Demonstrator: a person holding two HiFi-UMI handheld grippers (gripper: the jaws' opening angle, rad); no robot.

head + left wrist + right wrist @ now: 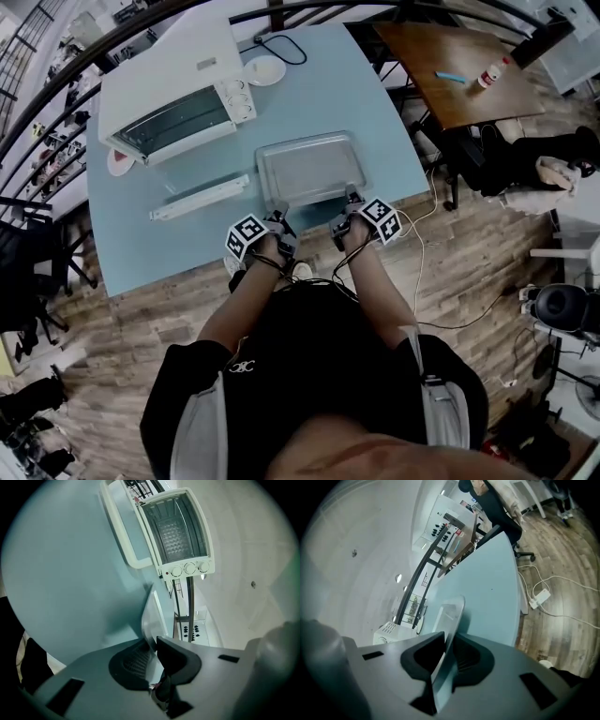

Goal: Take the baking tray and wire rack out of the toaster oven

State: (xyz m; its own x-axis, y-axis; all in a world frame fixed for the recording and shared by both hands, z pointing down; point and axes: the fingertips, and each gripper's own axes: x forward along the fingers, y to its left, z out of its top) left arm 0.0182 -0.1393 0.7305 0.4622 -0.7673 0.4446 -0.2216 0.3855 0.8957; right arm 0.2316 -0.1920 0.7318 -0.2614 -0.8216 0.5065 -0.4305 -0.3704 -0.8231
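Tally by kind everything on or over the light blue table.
white toaster oven: 1
silver metal baking tray: 1
small round white dish: 1
round pinkish disc beside the oven: 1
black cable: 1
grippers (left gripper, right gripper), clamping the tray: 2
Total: 7

No legible text, label or number anywhere.

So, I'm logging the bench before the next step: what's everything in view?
toaster oven: one, white, table's far left, door open
baking tray: one, silver, table's near edge
table: one, light blue, under both
dish: one, white, right of the oven
cable: one, black, beside the dish
wooden table: one, brown, far right
left tool: one, grey, shut on the tray's near rim
right tool: one, grey, shut on the same rim
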